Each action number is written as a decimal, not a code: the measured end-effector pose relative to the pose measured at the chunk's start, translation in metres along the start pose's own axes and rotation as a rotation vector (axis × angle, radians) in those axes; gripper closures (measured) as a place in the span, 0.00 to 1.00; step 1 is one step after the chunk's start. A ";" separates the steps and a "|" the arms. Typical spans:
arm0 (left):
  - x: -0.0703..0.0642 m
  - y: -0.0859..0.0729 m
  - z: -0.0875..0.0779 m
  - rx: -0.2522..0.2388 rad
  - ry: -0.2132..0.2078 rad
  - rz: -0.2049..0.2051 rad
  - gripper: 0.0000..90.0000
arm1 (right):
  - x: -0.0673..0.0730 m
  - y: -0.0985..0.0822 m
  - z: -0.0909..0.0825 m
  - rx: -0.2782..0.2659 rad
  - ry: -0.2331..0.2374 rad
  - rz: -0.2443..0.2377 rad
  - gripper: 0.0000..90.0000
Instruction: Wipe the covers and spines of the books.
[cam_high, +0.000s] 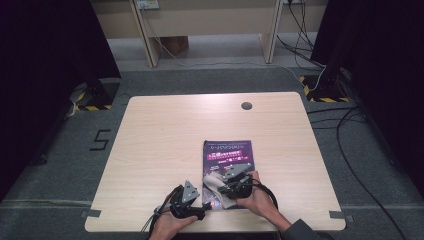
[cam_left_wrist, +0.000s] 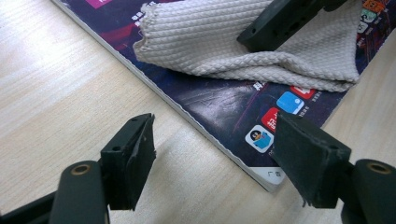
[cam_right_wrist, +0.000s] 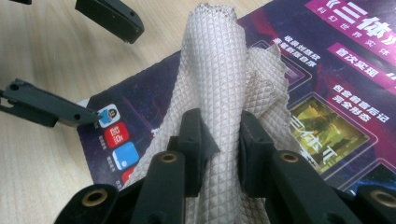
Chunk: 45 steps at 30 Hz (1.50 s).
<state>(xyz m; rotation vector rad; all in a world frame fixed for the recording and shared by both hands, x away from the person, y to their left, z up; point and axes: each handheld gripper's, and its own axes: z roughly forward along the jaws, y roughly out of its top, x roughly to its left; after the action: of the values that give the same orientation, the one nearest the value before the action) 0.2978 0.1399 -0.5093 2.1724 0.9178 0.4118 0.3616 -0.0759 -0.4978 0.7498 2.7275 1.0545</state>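
Beige cloth (cam_right_wrist: 219, 93) is pinched tight in the right gripper (cam_right_wrist: 223, 140), over the book (cam_high: 228, 165) near the table's (cam_high: 165, 130) front edge. Left gripper (cam_left_wrist: 215, 161) gapes wide, holding nothing.

On the floor (cam_high: 60, 165) left of the desk (cam_high: 165, 130) we read a large dark "5" (cam_high: 101, 139). On the purple cover of the booklet (cam_right_wrist: 327, 93), in the right gripper view, we read the big white title "三体" (cam_right_wrist: 369, 29) inside double angle quotes, with a line of smaller Chinese print above it too fine for us to make out. A pink bar below carries "首次实现" (cam_right_wrist: 363, 64). Beside the yellow picture we read white characters (cam_right_wrist: 352, 102) only in part. The small app icons (cam_left_wrist: 275, 123) near the cover's corner bear print we cannot make out.
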 end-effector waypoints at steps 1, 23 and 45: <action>0.000 0.000 0.000 0.000 0.001 0.001 0.32 | 0.000 -0.001 -0.001 0.002 -0.002 0.001 0.83; 0.000 0.000 0.000 0.000 0.000 0.003 0.32 | -0.053 -0.032 -0.037 0.000 -0.140 0.135 0.87; 0.001 0.000 0.000 0.001 -0.004 0.000 0.32 | -0.116 -0.056 -0.097 -0.123 -0.365 0.307 0.87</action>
<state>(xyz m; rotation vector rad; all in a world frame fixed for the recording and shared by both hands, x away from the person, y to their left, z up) 0.2983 0.1402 -0.5092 2.1738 0.9161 0.4073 0.4124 -0.2265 -0.4693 1.2314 2.2684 1.0075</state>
